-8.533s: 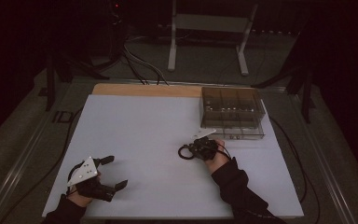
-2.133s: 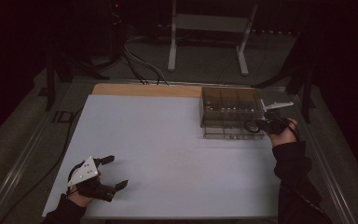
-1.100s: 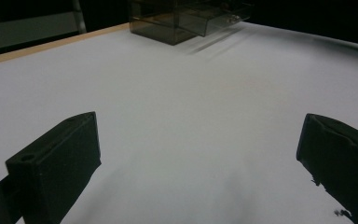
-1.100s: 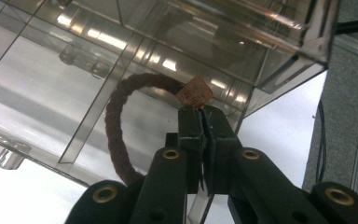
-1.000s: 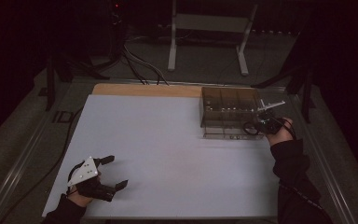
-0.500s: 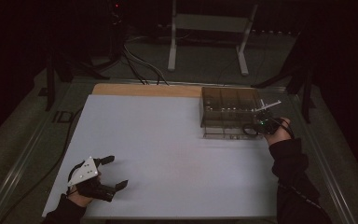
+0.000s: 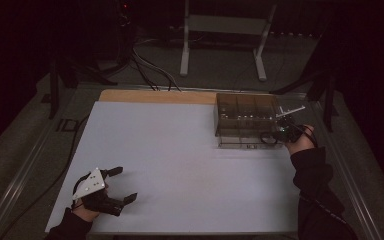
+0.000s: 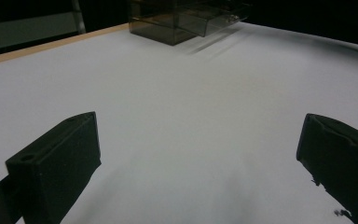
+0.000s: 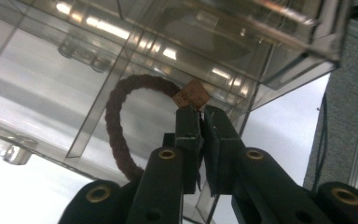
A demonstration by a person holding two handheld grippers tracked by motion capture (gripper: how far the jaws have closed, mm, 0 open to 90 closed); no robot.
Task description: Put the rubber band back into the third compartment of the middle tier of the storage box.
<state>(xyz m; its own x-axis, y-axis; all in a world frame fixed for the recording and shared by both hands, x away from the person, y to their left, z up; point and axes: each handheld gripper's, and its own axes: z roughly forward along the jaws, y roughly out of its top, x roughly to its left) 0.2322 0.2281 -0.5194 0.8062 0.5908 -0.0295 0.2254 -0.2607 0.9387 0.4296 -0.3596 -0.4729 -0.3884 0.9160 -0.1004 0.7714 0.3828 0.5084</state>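
A soft rope ring went to the clear box

From above, the right claw (image 7: 280, 134) sat at the clear box (image 7: 247, 119); the left claw (image 7: 122, 184) rested open and empty. In the right gripper view, the jaws pinched the rope ring (image 9: 121, 119) just under its little tag (image 9: 192, 96). It looked light, bendy and not slippery; pinching the rope near the tag seemed best.

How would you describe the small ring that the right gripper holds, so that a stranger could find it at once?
Start at the clear plastic compartment box at the far right of the white table. At its right end the right gripper pinches a dark maroon braided cord ring. A small tan paper tag on it sets it apart.
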